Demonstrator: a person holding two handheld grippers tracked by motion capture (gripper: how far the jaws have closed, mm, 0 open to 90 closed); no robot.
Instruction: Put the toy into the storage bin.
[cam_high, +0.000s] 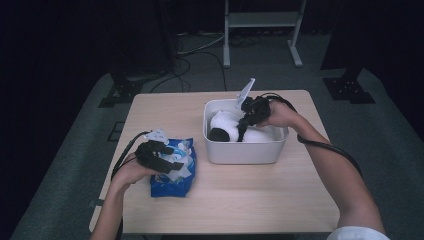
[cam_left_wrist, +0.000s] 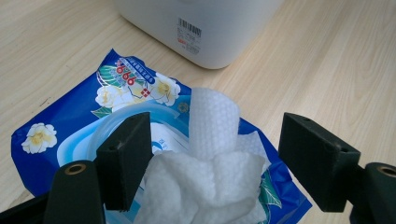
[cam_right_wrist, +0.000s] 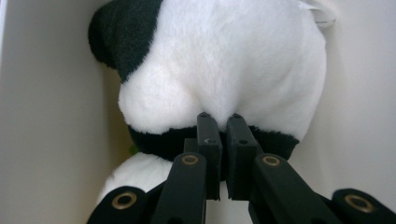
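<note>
Right claw pinching the plush toy in the tub, left claw open over the wipes

My right claw (cam_right_wrist: 223, 122) is clamped on the black-and-white plush toy (cam_right_wrist: 224, 60) inside the white tub (cam_high: 243, 150) on the bench (cam_high: 250, 200). My left claw (cam_left_wrist: 215, 154) straddles the white wipe (cam_left_wrist: 210, 172) sticking up from the blue wipes pack (cam_left_wrist: 56, 126), jaws apart, not pressing it.

Plush panda (cam_right_wrist: 219, 70) cut off at twelve o'clock in the right gripper view; lower body hidden behind the black jaws at six, and whether fur is pinched between them not clear. Wet-wipe pack (cam_left_wrist: 70, 126) cropped at six and nine o'clock in the left gripper view, printed label too small to read. White bin (cam_left_wrist: 201, 28) cut off at twelve, barcode sticker illegible.
</note>
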